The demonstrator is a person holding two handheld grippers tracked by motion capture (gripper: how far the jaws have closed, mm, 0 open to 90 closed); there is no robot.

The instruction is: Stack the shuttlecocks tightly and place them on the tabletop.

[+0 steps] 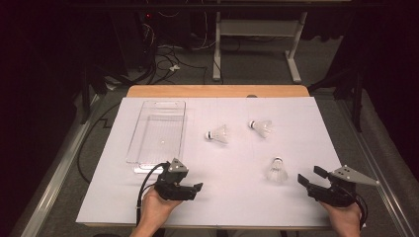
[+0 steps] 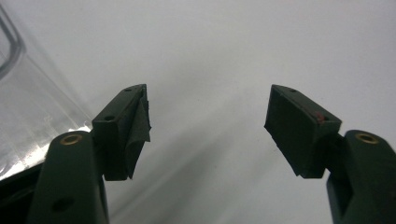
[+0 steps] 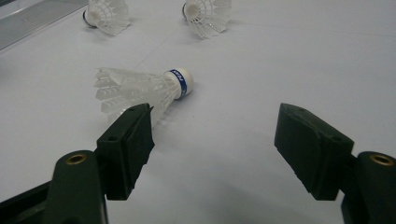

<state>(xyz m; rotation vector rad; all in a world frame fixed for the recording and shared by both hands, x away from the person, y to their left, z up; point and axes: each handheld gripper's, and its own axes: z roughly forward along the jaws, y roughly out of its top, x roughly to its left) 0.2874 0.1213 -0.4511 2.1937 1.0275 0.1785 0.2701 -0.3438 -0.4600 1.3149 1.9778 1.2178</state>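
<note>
Right claw (image 1: 307, 177) is sitting spread and empty at the near right of the desk (image 1: 296, 207), lined up on the nearest shuttlecock (image 1: 276, 170), likely staging a pick. That one is lying on its side just ahead-left of it; in the right gripper view its long axis is running left-right, cork (image 3: 181, 80) pointing right, skirt left. Left claw (image 1: 195, 190) is also spread, idling just beside the clear tray (image 1: 148, 165), probably the drop spot.

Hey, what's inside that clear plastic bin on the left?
The clear plastic bin looks empty; only the white sheet shows through its floor. All three shuttlecocks lie outside it. Glare hides its near end.
</note>
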